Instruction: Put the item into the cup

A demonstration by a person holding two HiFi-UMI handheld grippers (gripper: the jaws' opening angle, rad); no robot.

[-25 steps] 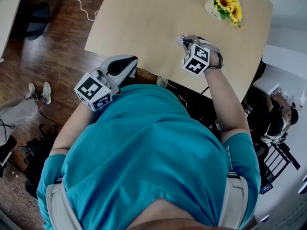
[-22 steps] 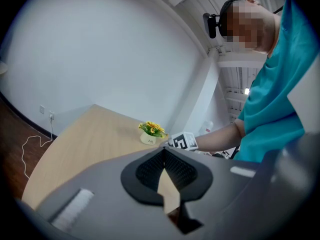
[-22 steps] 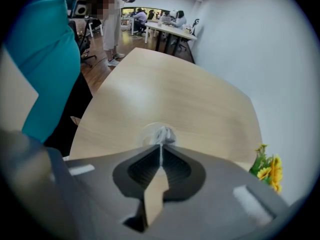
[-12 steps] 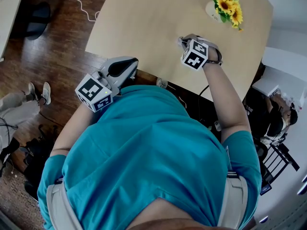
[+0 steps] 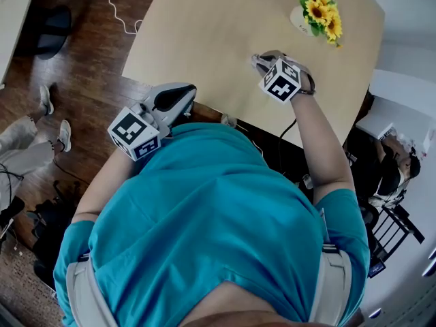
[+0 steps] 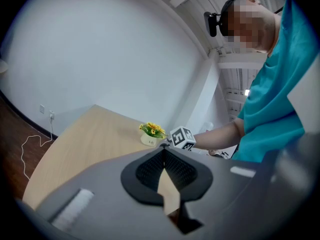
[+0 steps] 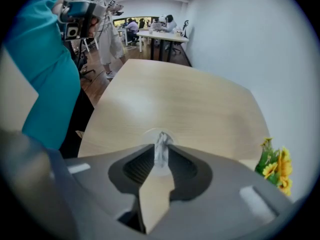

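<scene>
In the right gripper view, a crumpled whitish wad of paper point(image 7: 160, 151) stands upright between the tips of my right gripper point(image 7: 161, 156). It is directly over the round rim of a clear cup point(image 7: 145, 135) on the tan table point(image 7: 190, 104). The jaws are opening, but the pads still touch the wad. In the head view, the right gripper point(image 5: 259, 61) hovers over the table's near right part and hides the cup. My left gripper point(image 5: 185, 95) is shut and holds nothing. It is held low at the table's near edge, close to the person's body.
A small white pot of sunflowers point(image 5: 315, 11) stands at the table's far right; it also shows in the left gripper view point(image 6: 151, 133). A white cable point(image 5: 116, 5) lies on the wooden floor at the left. People sit at desks point(image 7: 160, 34) far behind.
The right gripper has shifted slightly and its marker cube has turned a little. The left gripper has stayed put. A bystander's feet at the left have moved.
</scene>
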